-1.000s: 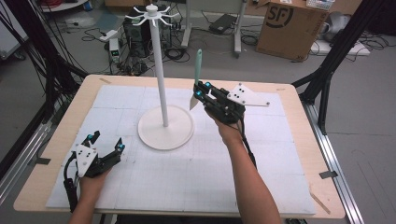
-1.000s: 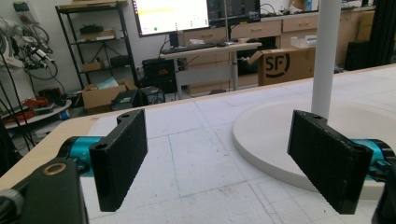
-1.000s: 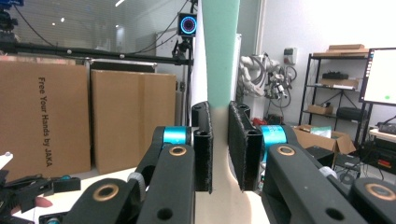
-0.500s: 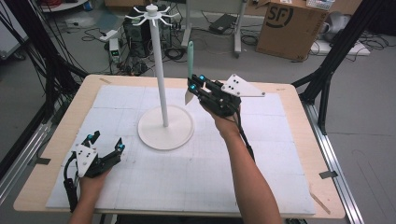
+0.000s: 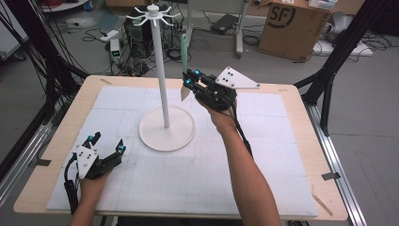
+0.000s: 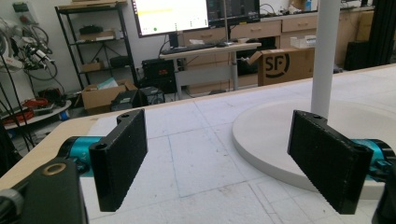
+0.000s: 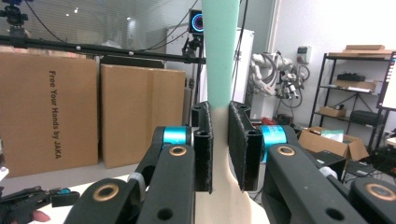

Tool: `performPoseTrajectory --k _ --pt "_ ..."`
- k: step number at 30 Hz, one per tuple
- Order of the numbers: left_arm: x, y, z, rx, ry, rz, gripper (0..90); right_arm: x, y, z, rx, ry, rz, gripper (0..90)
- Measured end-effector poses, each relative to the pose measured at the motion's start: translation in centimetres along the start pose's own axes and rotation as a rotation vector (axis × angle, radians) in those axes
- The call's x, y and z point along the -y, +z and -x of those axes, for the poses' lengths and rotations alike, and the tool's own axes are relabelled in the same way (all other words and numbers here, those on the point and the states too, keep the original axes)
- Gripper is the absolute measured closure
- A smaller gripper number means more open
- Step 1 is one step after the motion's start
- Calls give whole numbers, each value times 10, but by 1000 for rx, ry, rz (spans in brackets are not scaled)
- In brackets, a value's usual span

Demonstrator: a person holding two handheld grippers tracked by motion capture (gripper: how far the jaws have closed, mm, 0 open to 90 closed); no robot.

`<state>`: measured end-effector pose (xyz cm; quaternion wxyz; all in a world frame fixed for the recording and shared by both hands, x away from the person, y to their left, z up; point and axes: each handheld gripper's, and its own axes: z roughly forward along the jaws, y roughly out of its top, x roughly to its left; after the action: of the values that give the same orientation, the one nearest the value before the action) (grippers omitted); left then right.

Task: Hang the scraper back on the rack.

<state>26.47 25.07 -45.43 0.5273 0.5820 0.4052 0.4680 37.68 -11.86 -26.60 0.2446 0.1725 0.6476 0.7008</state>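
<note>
That spatula [image 5: 184, 61] looks light and a bit bendy, right gripper [image 5: 190, 84] clamped on its neck, upright beside the stand [image 5: 160, 70], while left gripper [image 5: 106, 145] rests open.

I'm holding the spatula [image 5: 184, 56] upright above the table, its mint-green handle pointing up and its cream blade (narrowing to a neck between my jaws) hanging down, just right of the white stand [image 5: 160, 84] and apart from its pole.
</note>
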Motion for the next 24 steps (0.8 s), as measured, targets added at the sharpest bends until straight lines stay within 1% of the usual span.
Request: performPoseTrajectory --k 4,5,8,9,11,14,17,22,24 --pt "0 0 0 0 -2 2 205 -2 6 0 -1 2 -5 810" --pt "0 0 0 0 -2 1 205 -3 7 0 -4 13 -8 810" --pt "0 0 0 1 -2 1 205 -4 10 1 0 23 -11 809" --pt "0 0 0 0 -1 2 205 -5 11 1 -5 28 -16 810" --pt "0 0 0 1 -3 4 204 -6 14 0 -4 17 -23 810" --pt "0 0 0 2 -4 1 204 -10 18 0 -6 14 -31 810" --pt "0 0 0 1 -4 2 204 -13 21 1 -9 23 -27 810" --pt "0 0 0 3 -3 4 204 -13 22 2 -3 31 -48 809" --pt "0 0 0 2 -2 4 204 -12 23 3 -2 32 -47 809"
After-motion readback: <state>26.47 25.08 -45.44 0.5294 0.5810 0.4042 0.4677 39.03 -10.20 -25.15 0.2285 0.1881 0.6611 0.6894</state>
